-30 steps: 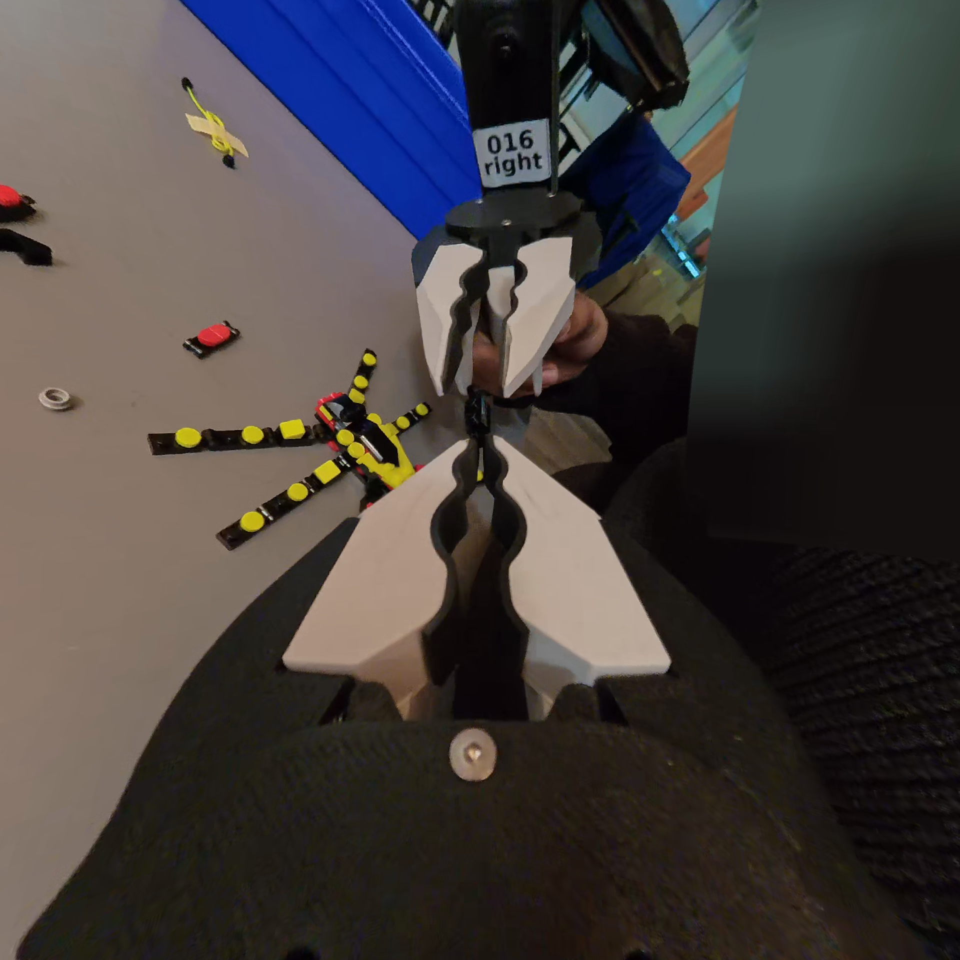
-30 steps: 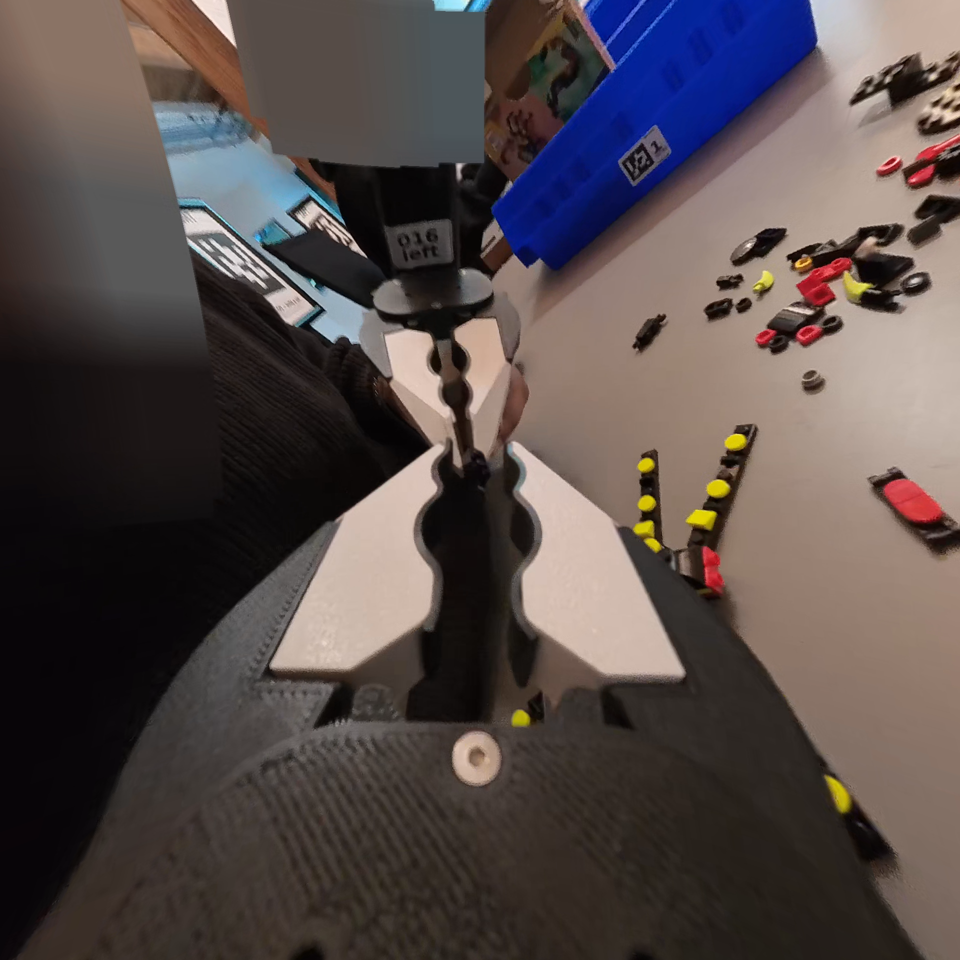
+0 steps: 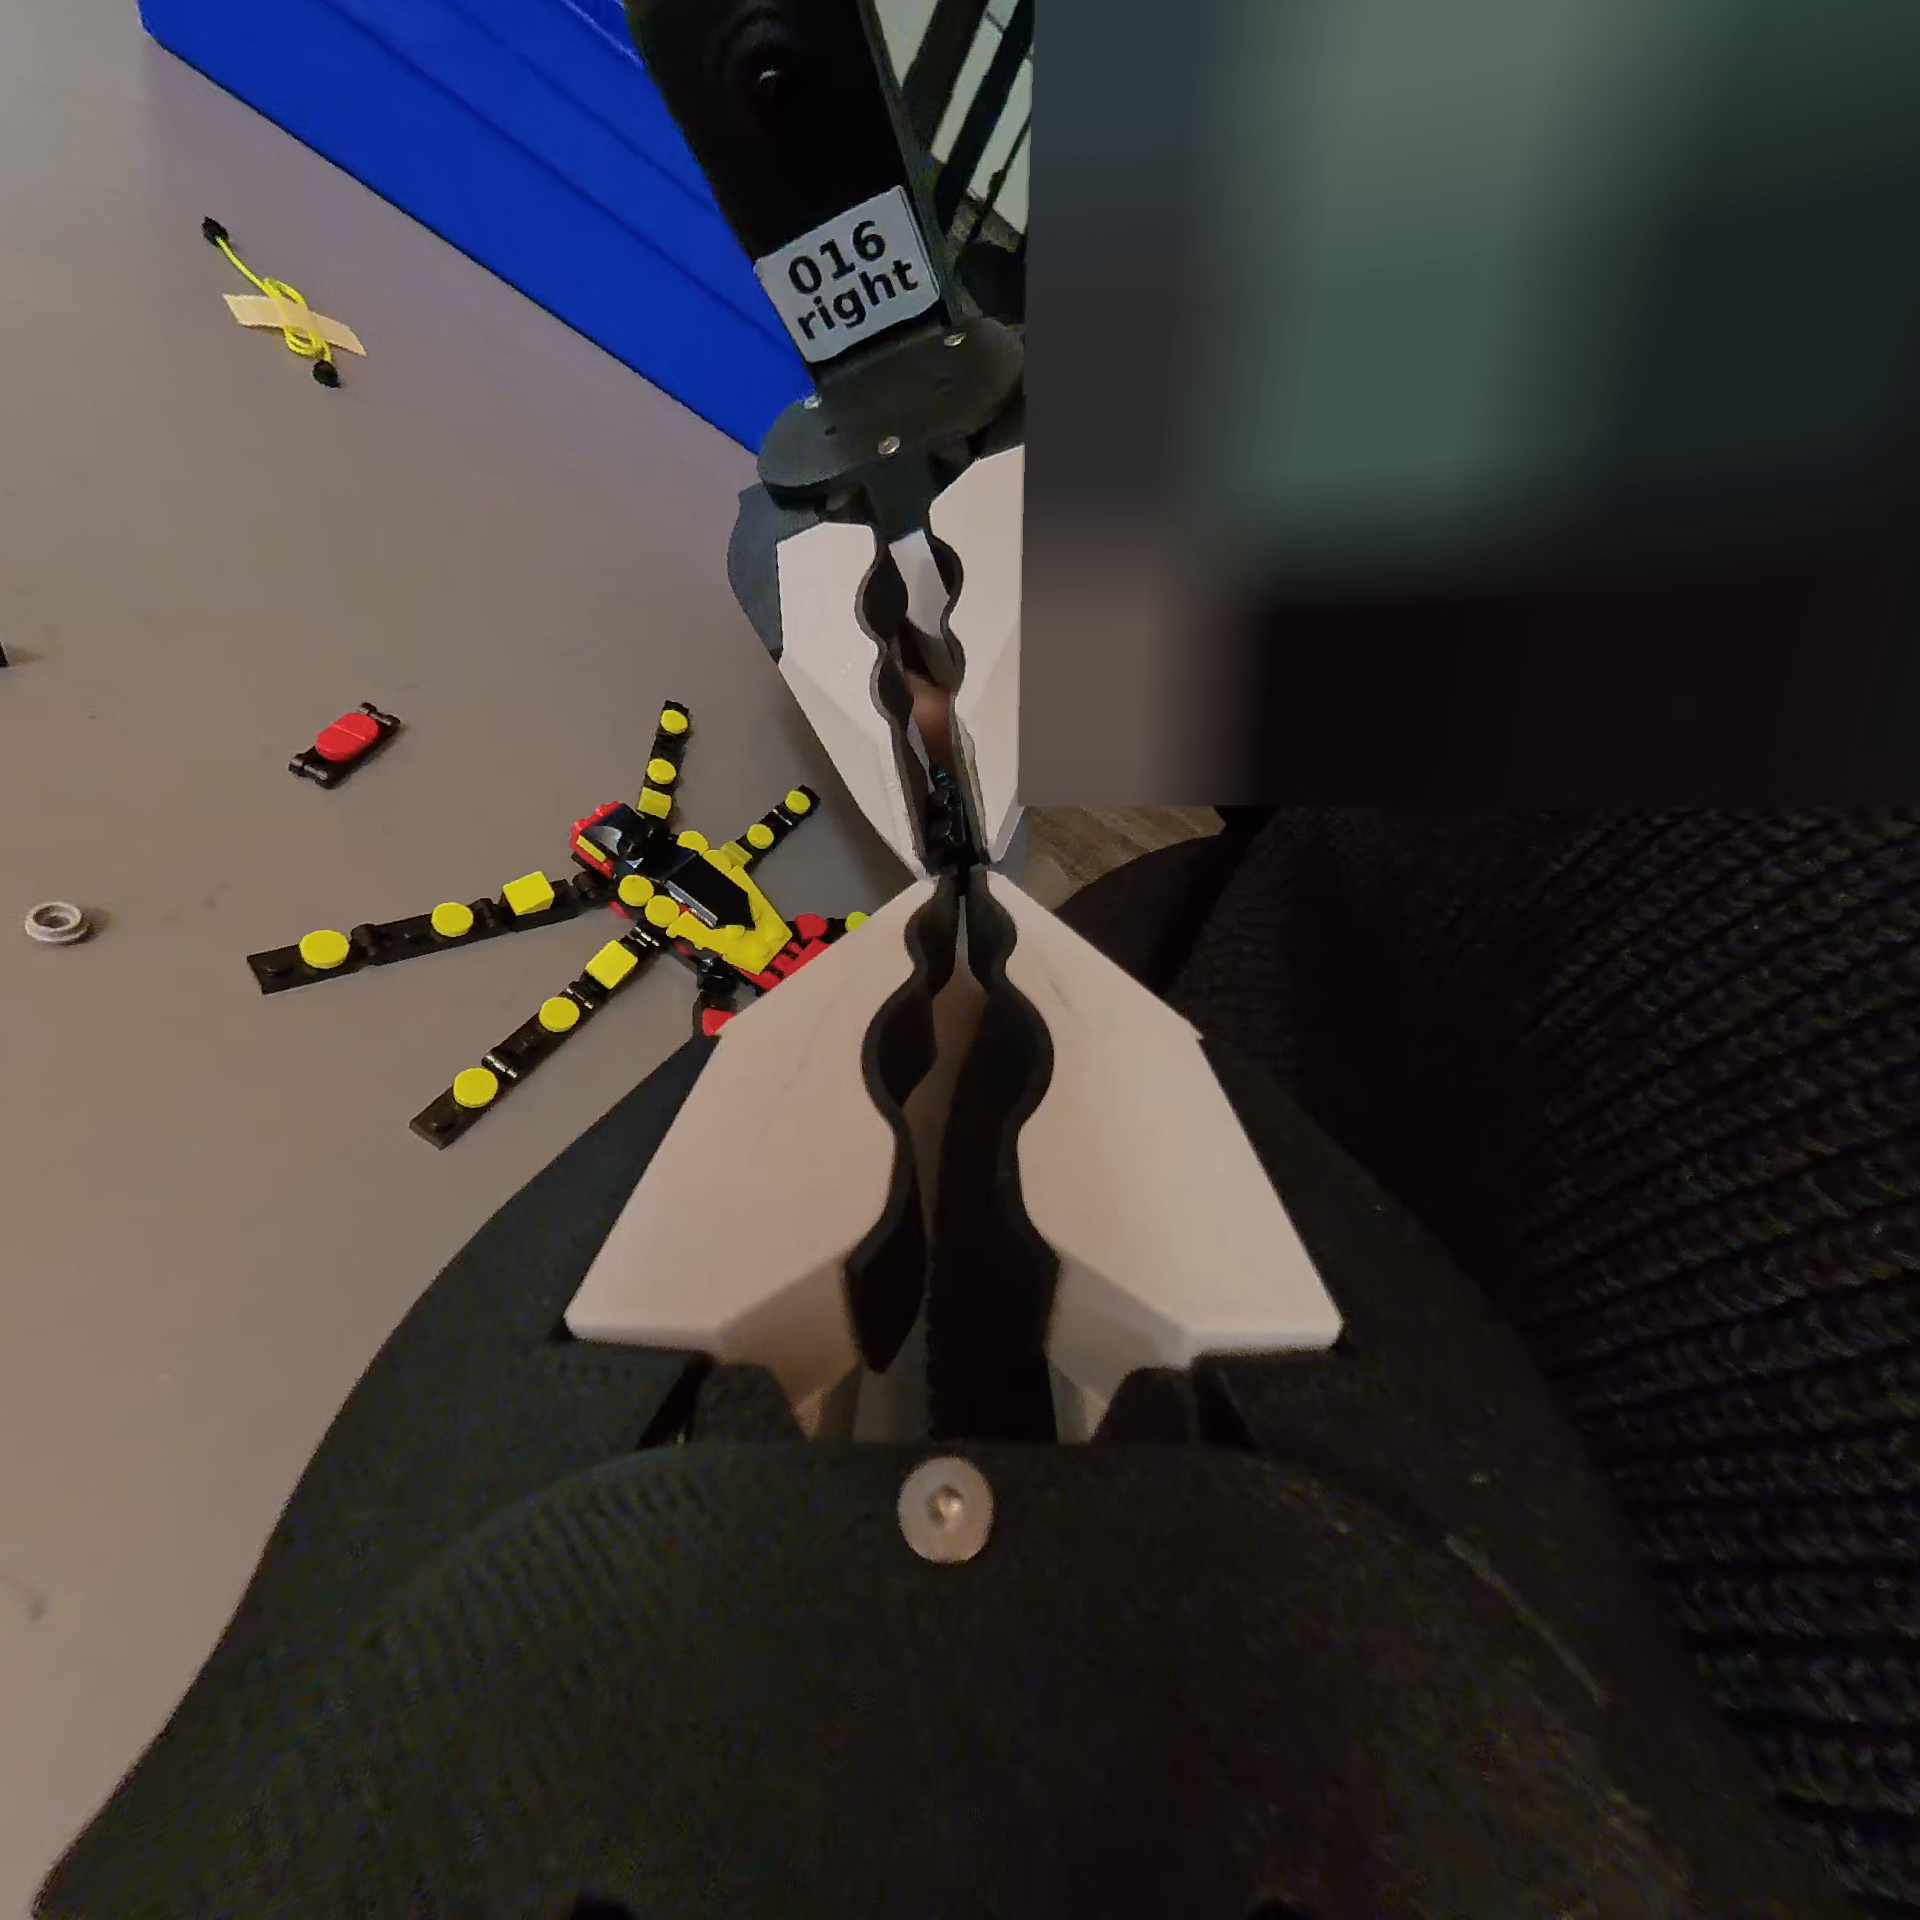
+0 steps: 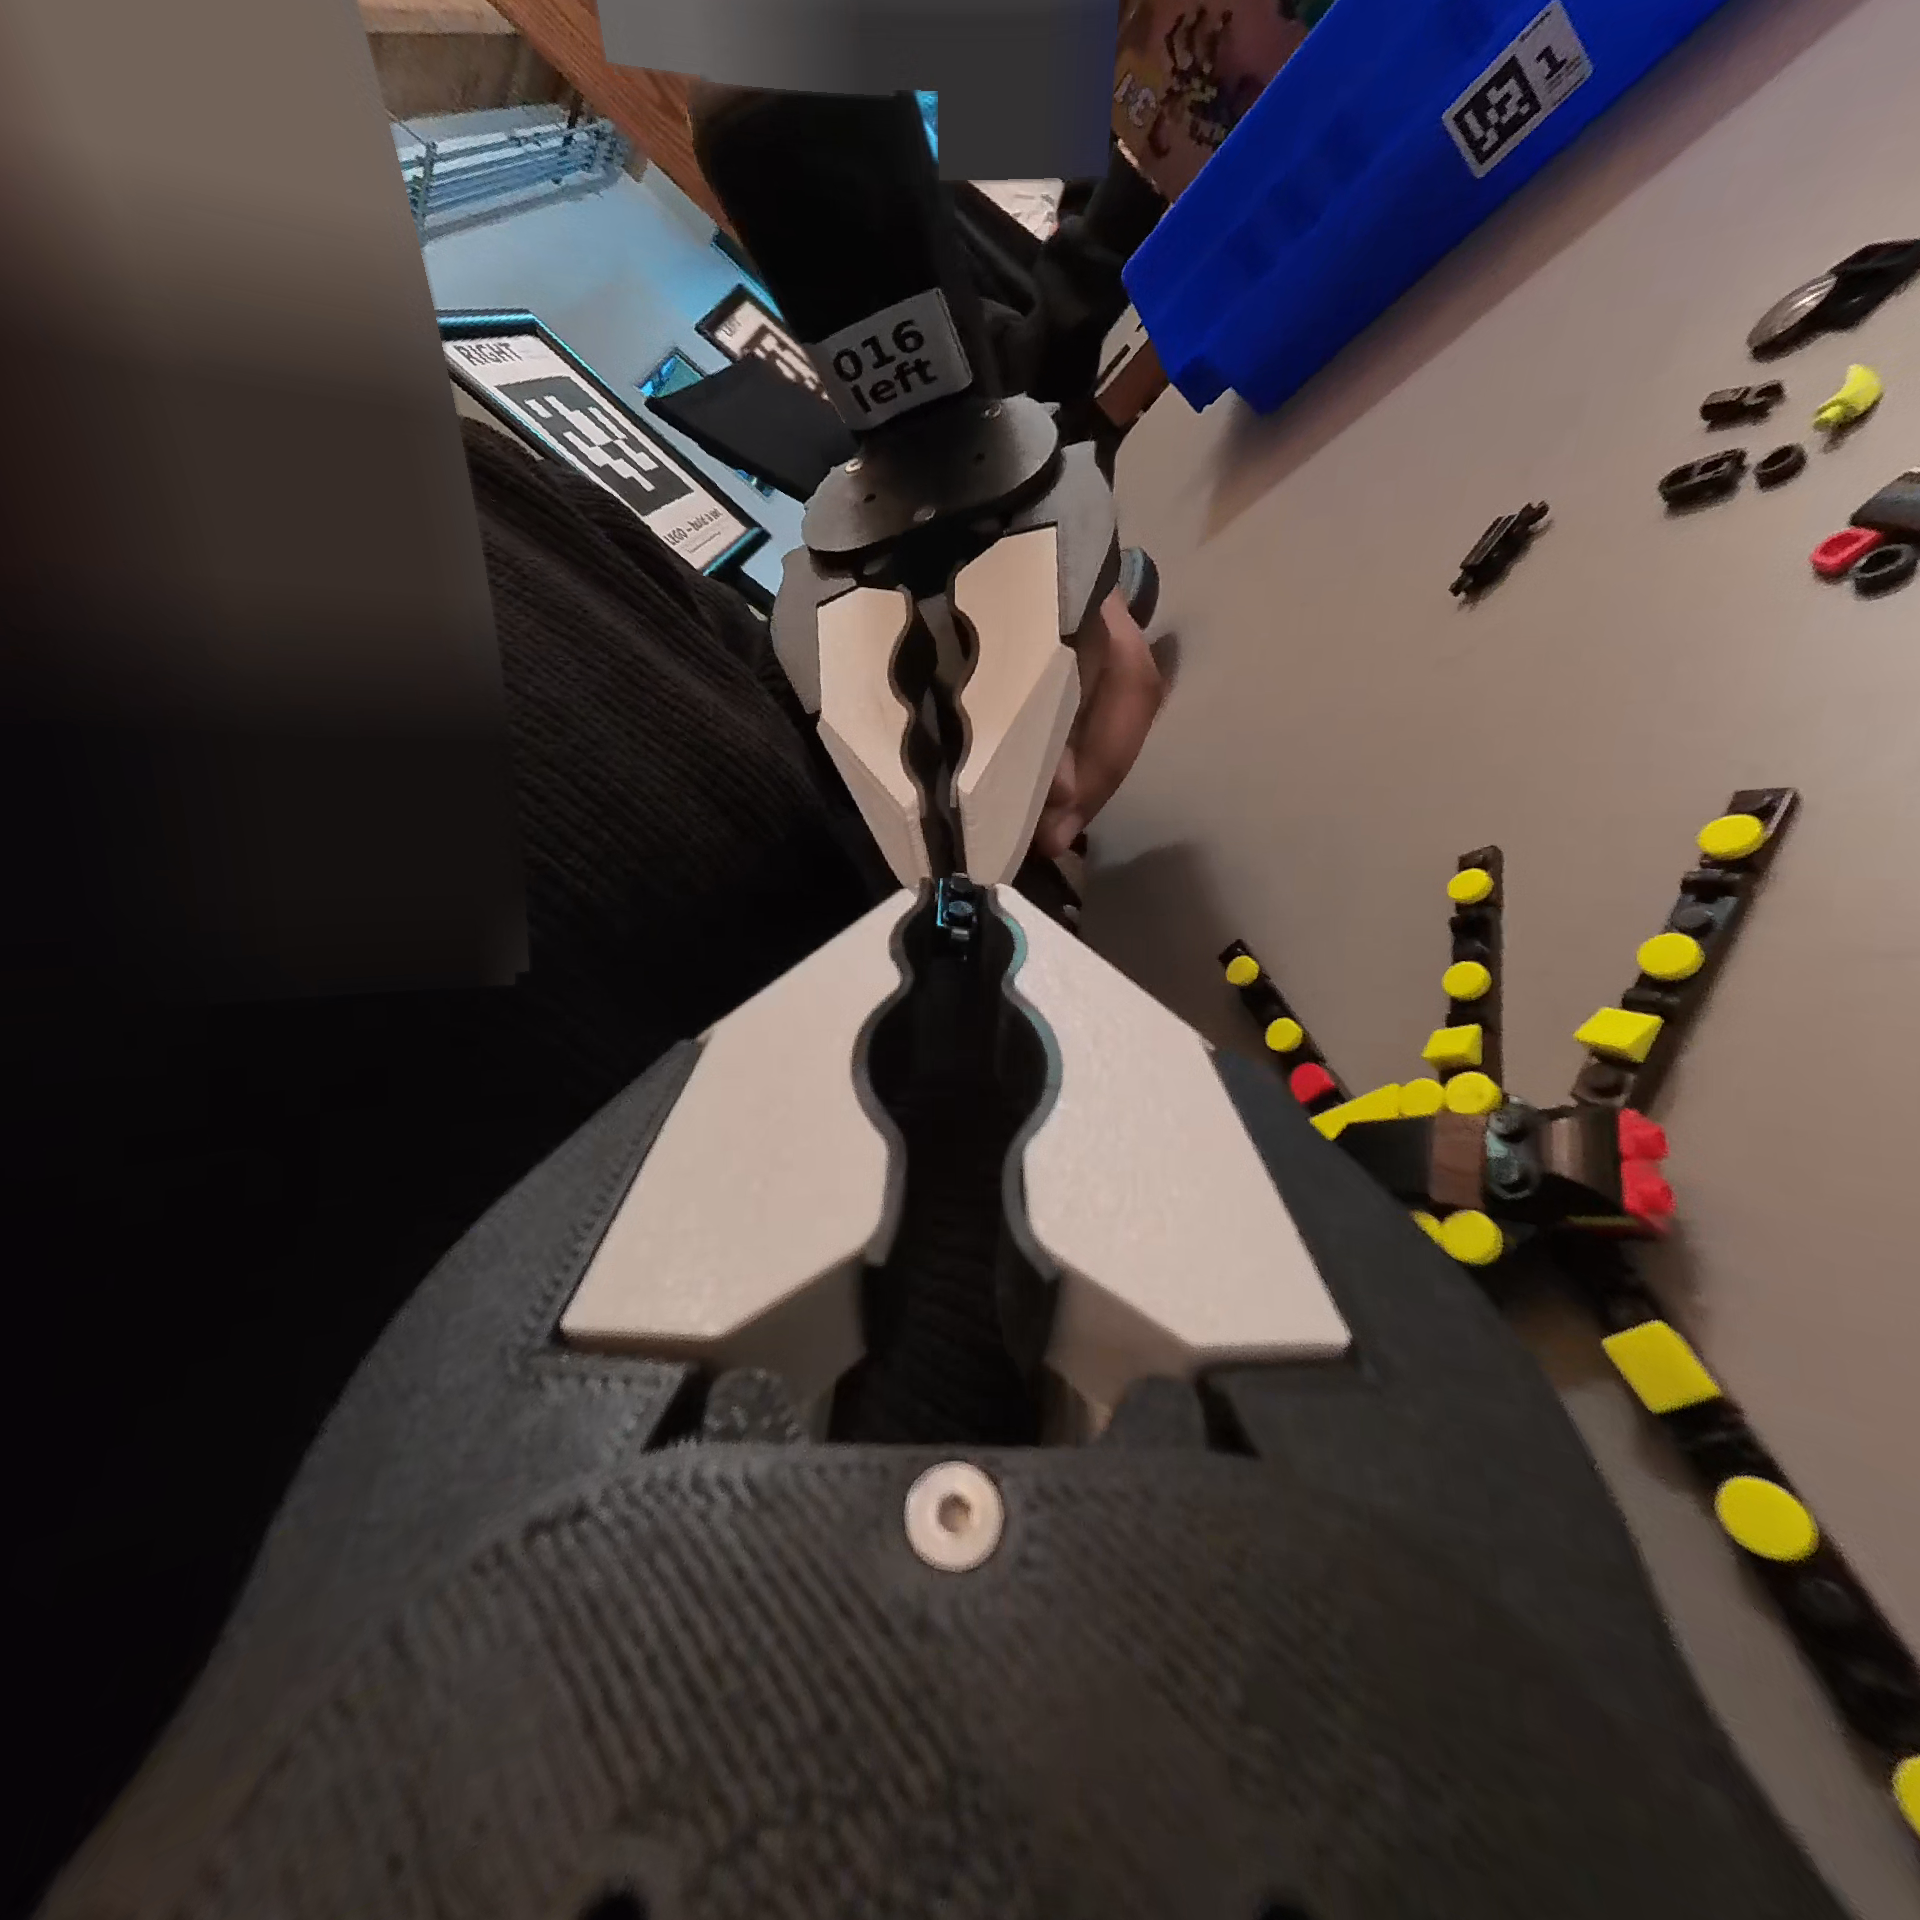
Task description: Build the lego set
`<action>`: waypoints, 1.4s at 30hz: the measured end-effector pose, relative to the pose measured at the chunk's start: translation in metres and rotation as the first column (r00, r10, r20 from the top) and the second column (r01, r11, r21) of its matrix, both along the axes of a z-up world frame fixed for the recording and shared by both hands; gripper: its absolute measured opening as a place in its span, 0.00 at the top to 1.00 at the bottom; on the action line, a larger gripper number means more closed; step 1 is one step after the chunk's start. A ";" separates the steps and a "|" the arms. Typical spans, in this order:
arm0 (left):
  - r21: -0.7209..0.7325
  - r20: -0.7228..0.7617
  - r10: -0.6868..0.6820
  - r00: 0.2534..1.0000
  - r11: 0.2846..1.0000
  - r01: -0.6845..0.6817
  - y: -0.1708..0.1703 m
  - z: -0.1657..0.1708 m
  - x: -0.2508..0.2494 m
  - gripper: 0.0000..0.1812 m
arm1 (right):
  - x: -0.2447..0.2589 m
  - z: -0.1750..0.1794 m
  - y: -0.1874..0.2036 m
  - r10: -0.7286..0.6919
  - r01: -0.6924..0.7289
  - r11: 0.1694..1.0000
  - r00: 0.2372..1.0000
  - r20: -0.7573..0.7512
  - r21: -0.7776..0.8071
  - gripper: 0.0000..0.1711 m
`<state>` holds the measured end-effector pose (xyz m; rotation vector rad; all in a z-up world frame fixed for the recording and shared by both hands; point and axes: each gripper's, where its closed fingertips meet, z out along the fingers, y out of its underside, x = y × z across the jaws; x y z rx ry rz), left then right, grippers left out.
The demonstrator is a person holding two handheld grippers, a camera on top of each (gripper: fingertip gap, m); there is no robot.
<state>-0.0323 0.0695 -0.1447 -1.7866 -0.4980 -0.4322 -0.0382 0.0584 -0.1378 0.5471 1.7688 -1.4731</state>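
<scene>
Both claws meet tip to tip above the table edge: left gripper [image 3: 961,883] and right gripper [image 4: 956,904] each pinch one small black piece [image 4: 956,902]. Push straight, gently, so it clicks. Spider model [image 3: 665,894] waits nearby.

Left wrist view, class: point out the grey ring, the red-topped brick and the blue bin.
Grey ring [image 3: 58,922], left wrist view, on its rim.
Red-topped brick [image 3: 346,740], left wrist view, on its red top.
Blue bin [image 3: 499,135], left wrist view, on its side wall.
</scene>
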 end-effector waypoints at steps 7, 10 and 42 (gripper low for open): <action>-0.021 -0.013 0.002 1.000 1.000 -0.002 -0.001 -0.003 0.000 1.00 | -0.001 -0.003 -0.001 -0.002 0.002 1.000 0.998 0.067 0.004 0.97; -0.021 -0.010 0.011 1.000 1.000 -0.012 -0.001 -0.003 -0.002 1.00 | -0.003 -0.003 -0.001 -0.015 0.015 1.000 0.991 0.130 -0.002 0.97; 0.123 0.312 0.029 0.950 0.990 -0.071 -0.008 0.004 -0.016 1.00 | -0.028 0.002 0.006 -0.109 0.129 0.990 0.959 0.263 -0.060 0.85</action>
